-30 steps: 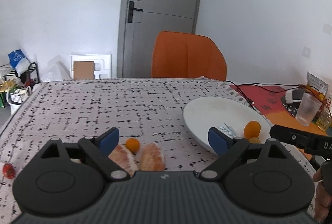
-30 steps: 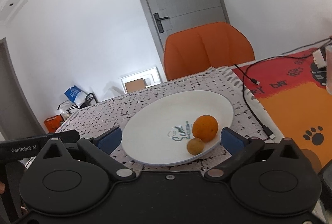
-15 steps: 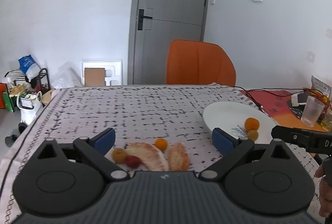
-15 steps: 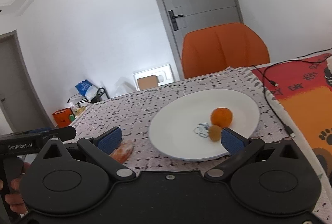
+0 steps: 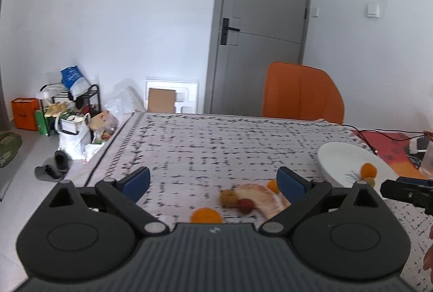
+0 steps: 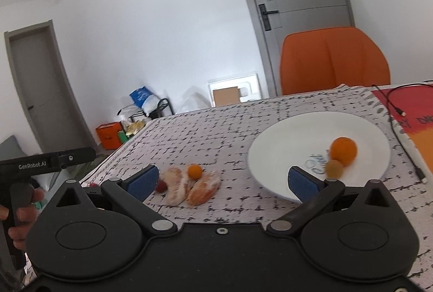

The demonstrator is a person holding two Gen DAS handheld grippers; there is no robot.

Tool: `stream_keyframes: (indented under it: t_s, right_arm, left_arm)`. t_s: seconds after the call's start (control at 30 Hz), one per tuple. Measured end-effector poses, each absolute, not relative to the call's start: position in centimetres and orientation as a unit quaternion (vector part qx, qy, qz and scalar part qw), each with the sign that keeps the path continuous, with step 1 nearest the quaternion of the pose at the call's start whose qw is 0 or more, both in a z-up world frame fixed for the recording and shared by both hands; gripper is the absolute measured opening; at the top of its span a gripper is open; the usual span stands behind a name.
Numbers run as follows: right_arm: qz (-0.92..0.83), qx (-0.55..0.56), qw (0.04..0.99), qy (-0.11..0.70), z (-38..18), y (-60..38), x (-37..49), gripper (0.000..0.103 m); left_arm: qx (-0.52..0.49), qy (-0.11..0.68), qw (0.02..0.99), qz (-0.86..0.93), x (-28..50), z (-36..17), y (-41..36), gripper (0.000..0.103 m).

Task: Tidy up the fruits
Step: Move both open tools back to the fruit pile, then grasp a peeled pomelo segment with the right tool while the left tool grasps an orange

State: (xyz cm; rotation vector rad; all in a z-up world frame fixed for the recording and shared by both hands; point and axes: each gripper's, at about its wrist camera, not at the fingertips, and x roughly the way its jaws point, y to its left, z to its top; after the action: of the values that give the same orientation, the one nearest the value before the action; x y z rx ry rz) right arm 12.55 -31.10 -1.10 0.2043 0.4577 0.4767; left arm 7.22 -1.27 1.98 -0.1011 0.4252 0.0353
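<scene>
Loose fruit lies on the patterned tablecloth: two peeled citrus pieces (image 6: 189,187), a small orange fruit (image 6: 194,171) and a red fruit (image 6: 161,185). In the left wrist view the same group holds an orange (image 5: 206,215), a brown fruit (image 5: 228,198) and the red fruit (image 5: 245,205). The white plate (image 6: 284,145) to the right holds an orange (image 6: 343,151) and a small brown fruit (image 6: 334,168). My left gripper (image 5: 213,182) is open and empty, a little short of the loose group. My right gripper (image 6: 224,183) is open and empty, between the group and the plate.
An orange chair (image 5: 300,94) stands behind the table's far edge. A black cable (image 6: 403,129) and a red-orange mat (image 6: 411,113) lie right of the plate, with a glass (image 5: 427,159) beyond. The table's left edge (image 5: 113,151) drops to floor clutter.
Both views have swung left and pulled back. The plate has slid to the right in each, and more of the loose fruit on the cloth has come into view. Both grippers stay open.
</scene>
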Motion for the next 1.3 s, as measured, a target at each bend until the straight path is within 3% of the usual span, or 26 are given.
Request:
stream_keyframes:
  t_s: [0.77, 1.13, 1.3]
  right_arm:
    - [0.235, 0.042, 0.936, 0.257, -2.6, -25.9, 14.4, 0.101]
    - [0.236, 0.036, 0.926, 0.294, -4.2, -24.2, 16.7, 0.066]
    - [0.230, 0.037, 0.922, 0.309, -5.0, -23.6, 17.9, 0.061]
  left_arm:
    - [-0.095, 0.229, 0.968, 0.042, 5.9, -1.2, 4.5, 0.098]
    - [-0.100, 0.245, 0.964, 0.035, 7.4, -2.6, 5.1, 0.096]
    - [-0.101, 0.251, 0.962, 0.023, 8.3, -3.2, 4.6, 0.093]
